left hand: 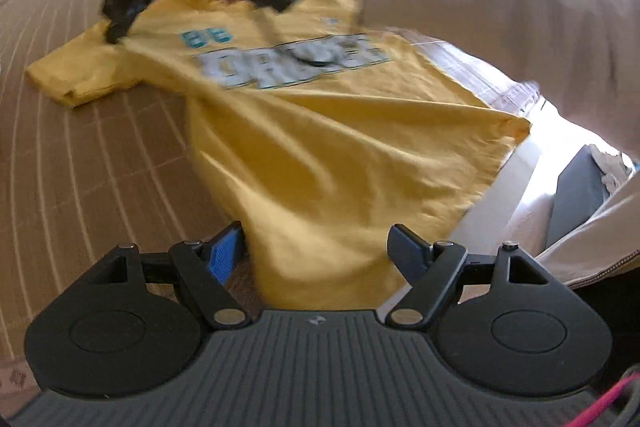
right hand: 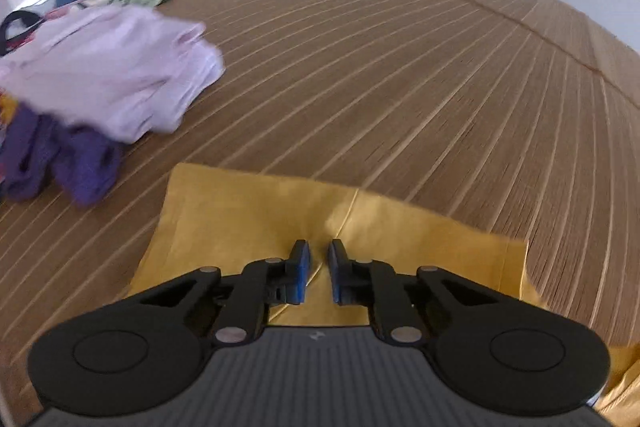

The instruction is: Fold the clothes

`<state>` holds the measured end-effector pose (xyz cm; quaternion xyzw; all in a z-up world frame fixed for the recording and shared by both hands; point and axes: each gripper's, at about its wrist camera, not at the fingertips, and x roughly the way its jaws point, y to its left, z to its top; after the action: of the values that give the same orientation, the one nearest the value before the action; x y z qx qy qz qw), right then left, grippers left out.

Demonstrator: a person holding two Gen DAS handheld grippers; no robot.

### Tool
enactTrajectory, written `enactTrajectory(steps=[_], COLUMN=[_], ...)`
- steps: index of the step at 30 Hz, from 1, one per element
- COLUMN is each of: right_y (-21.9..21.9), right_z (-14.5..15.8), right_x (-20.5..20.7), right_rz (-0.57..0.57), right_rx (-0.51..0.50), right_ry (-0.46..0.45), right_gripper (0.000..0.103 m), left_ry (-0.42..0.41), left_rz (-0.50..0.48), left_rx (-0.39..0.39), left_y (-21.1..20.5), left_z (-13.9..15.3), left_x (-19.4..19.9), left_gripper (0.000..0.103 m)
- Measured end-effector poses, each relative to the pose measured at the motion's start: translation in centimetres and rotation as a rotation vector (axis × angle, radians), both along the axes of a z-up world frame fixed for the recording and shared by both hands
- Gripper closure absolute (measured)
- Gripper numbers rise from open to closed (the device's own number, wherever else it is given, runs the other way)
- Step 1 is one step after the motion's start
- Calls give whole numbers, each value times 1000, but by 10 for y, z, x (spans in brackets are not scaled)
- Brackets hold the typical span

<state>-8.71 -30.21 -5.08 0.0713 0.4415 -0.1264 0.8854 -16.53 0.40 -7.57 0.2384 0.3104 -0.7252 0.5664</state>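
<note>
Evidently the work is at the laying-out stage: in the left wrist view a yellow T-shirt [left hand: 320, 147] with a teal and grey print lies chest-up on the brown striped bedcover [left hand: 80, 155], one sleeve spread flat to the side, the hem end rumpled and running toward the left gripper [left hand: 316, 251]. That gripper's jaws stand wide apart with hem cloth between them, gripping nothing. At the far shoulder the right gripper [left hand: 120, 23] shows as a dark blur touching the shirt near the sleeve seam (too smeared to read its jaws there), with the person's sleeve [left hand: 500, 27] reaching over. In the right wrist view the right gripper [right hand: 318, 267] hangs just over a flat yellow panel; its jaws are nearly together with a narrow gap, and I cannot tell whether any cloth is pinched. A lilac garment [right hand: 108, 75] sits on purple clothes [right hand: 60, 163] well off to the side, more clothes beyond. No basket or other container shows. Next, by my judgement, the left jaws must close on the hem so it can be pulled smooth before the first fold.
</note>
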Motion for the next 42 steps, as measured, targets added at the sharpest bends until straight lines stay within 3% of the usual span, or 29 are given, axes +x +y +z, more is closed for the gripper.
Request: enactTrajectory(steps=[8,12,16,20,23,26,28,30,33,36,38,42], right_y=[-40,-48,-45,-35,-23,1,15,25,53,94,118,149], right_z=[-9,-9,-7,10,26,34,37,39,41,41,40,26], right_x=[32,39,38,16,-15,-56,-87,-115,-167,-219,-251,-311], right_rz=[-70,-72,-60,-45,14,99,134,141,201,278,312,313], right_rx=[8,5,-18,-37,-18,-70,-104,-121,-145,-240,-309,-272], right_ry=[-66,-97,-139,-171,-183,-170,-162,-152,-144,-113,-86,-82], right_gripper=[93,93,88,80,77,72,61,60,59,47,46,45], left_ry=[-47,-143,-103,-96,-113,-147,-204,-262,-277,-281,-291,-310], left_rz=[18,137,279,316,296,254,232,220,244,293,326,367], left_rx=[1,-6,-37,-77,-75,-62,-33,2,0,2,-2,-6], left_y=[8,25,34,33,25,15,9,9,14,25,31,37], left_z=[6,12,18,21,18,14,8,2,-1,-1,0,2], left_x=[-4,6,26,26,20,9,3,0,2,12,17,22], left_gripper=[22,22,22,22,22,22,21,21,18,18,18,18])
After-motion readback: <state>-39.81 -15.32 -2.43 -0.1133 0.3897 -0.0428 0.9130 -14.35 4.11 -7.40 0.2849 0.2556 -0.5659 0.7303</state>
